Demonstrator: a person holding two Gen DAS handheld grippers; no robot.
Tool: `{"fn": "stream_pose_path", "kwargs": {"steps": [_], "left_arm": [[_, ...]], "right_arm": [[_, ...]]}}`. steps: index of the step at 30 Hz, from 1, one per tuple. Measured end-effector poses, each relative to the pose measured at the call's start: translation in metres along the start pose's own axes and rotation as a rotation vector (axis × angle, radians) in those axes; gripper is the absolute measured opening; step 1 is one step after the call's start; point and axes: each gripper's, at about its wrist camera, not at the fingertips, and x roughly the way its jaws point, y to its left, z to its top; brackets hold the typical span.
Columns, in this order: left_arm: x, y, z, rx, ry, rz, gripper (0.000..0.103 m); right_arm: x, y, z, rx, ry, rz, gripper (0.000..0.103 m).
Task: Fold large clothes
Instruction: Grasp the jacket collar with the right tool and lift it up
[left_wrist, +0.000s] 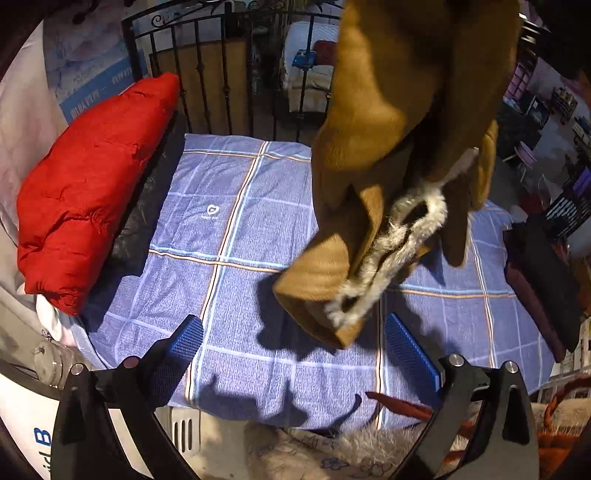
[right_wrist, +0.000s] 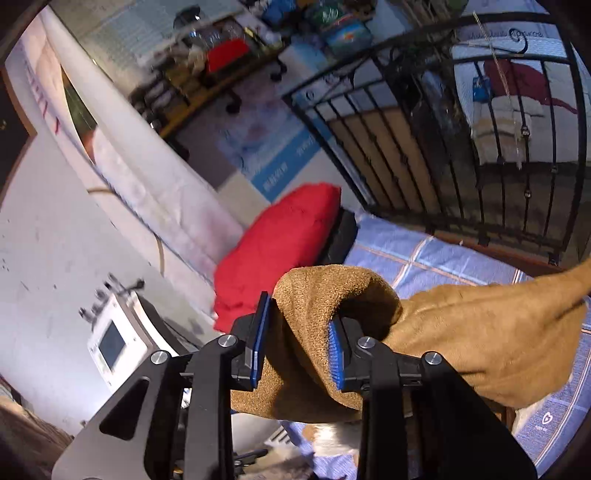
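Observation:
A tan suede coat (left_wrist: 388, 122) with grey fur trim (left_wrist: 391, 251) hangs in the air above the blue checked cloth (left_wrist: 236, 236). My left gripper (left_wrist: 295, 354) is open and empty, low over the cloth's near edge, below the coat. In the right wrist view my right gripper (right_wrist: 299, 339) is shut on a thick fold of the tan coat (right_wrist: 461, 332), held up above the cloth (right_wrist: 443, 254).
A folded red puffer jacket (left_wrist: 92, 192) lies on a black garment (left_wrist: 147, 206) at the cloth's left edge. Dark clothes (left_wrist: 543, 280) lie at the right edge. A black iron railing (left_wrist: 229, 74) stands behind. A white machine (right_wrist: 114, 343) stands at left.

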Motion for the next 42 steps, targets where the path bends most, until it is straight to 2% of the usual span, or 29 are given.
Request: {"fn": "stream_pose_path", "kwargs": {"steps": [2, 3, 4, 5, 9, 11, 12, 14, 16, 18, 19, 20, 21, 22, 23, 25, 26, 27, 28, 29, 31, 33, 35, 38, 40, 42], "left_arm": [[0.005, 0.014, 0.008, -0.053, -0.025, -0.035, 0.097], [0.009, 0.019, 0.011, -0.062, -0.034, -0.027, 0.097], [0.013, 0.025, 0.015, -0.062, -0.038, 0.000, 0.097], [0.015, 0.029, 0.020, -0.060, -0.047, 0.018, 0.097], [0.020, 0.046, 0.039, -0.048, -0.125, -0.023, 0.097], [0.025, 0.041, 0.052, -0.004, -0.138, -0.043, 0.096], [0.025, 0.036, 0.059, 0.022, -0.151, -0.044, 0.096], [0.012, 0.027, 0.074, 0.037, -0.220, -0.080, 0.082], [-0.003, 0.018, 0.091, 0.027, -0.303, -0.141, 0.080], [-0.009, 0.001, 0.108, 0.066, -0.347, -0.182, 0.080], [-0.008, -0.010, 0.115, 0.095, -0.362, -0.199, 0.081], [-0.005, -0.023, 0.120, 0.127, -0.370, -0.209, 0.085], [0.000, -0.036, 0.124, 0.157, -0.373, -0.216, 0.088], [0.006, -0.047, 0.126, 0.183, -0.372, -0.219, 0.091], [0.013, -0.057, 0.128, 0.203, -0.367, -0.216, 0.093], [0.037, -0.073, 0.130, 0.222, -0.317, -0.219, 0.098], [0.055, -0.075, 0.129, 0.226, -0.268, -0.208, 0.097], [0.069, -0.082, 0.126, 0.225, -0.221, -0.178, 0.097], [0.089, -0.079, 0.122, 0.220, -0.165, -0.155, 0.097], [0.108, -0.073, 0.116, 0.217, -0.108, -0.131, 0.097], [0.149, -0.056, 0.105, 0.220, 0.005, -0.050, 0.097], [0.179, -0.039, 0.091, 0.232, 0.090, 0.009, 0.097], [0.200, -0.021, 0.087, 0.218, 0.138, 0.048, 0.096], [0.218, 0.001, 0.080, 0.233, 0.144, 0.068, 0.097], [0.239, 0.001, 0.084, 0.264, 0.169, 0.053, 0.097], [0.263, -0.007, 0.085, 0.326, 0.214, 0.079, 0.097]], "right_arm": [[-0.036, 0.010, 0.010, 0.014, -0.084, 0.029, 0.027], [-0.056, 0.014, 0.015, 0.028, -0.117, 0.048, 0.026], [-0.072, 0.020, 0.017, 0.040, -0.145, 0.061, 0.014], [-0.086, 0.029, 0.017, 0.038, -0.164, 0.089, 0.011], [-0.115, 0.084, 0.007, -0.075, -0.192, 0.119, 0.010], [-0.122, 0.088, 0.002, -0.006, -0.197, 0.207, 0.010], [-0.131, 0.090, -0.003, 0.005, -0.208, 0.213, 0.011], [-0.146, 0.098, -0.007, -0.003, -0.248, 0.231, 0.011], [-0.170, 0.088, -0.007, 0.031, -0.322, 0.245, 0.010], [-0.207, 0.059, -0.009, 0.123, -0.447, 0.185, 0.010], [-0.224, 0.039, -0.013, 0.204, -0.485, 0.176, 0.010], [-0.240, 0.016, -0.019, 0.289, -0.515, 0.118, 0.010], [-0.257, -0.009, -0.028, 0.362, -0.535, -0.015, 0.012], [-0.271, -0.032, -0.038, 0.405, -0.524, -0.188, 0.013], [-0.278, -0.059, -0.051, 0.445, -0.482, -0.309, 0.016], [-0.285, -0.123, -0.093, 0.642, -0.424, -0.443, 0.018], [-0.284, -0.152, -0.124, 0.763, -0.403, -0.502, 0.026], [-0.279, -0.176, -0.152, 0.851, -0.380, -0.485, 0.074], [-0.271, -0.196, -0.182, 0.932, -0.349, -0.506, 0.098], [-0.263, -0.210, -0.209, 0.993, -0.314, -0.557, 0.097], [-0.248, -0.232, -0.253, 1.092, -0.307, -0.506, 0.097], [-0.233, -0.238, -0.286, 1.170, -0.281, -0.542, 0.097], [-0.215, -0.237, -0.297, 1.143, -0.216, -0.578, 0.097], [-0.195, -0.240, -0.299, 1.076, -0.120, -0.655, 0.097], [-0.186, -0.241, -0.296, 1.038, -0.082, -0.737, 0.097], [-0.182, -0.241, -0.299, 1.011, -0.089, -0.850, 0.097]]}}
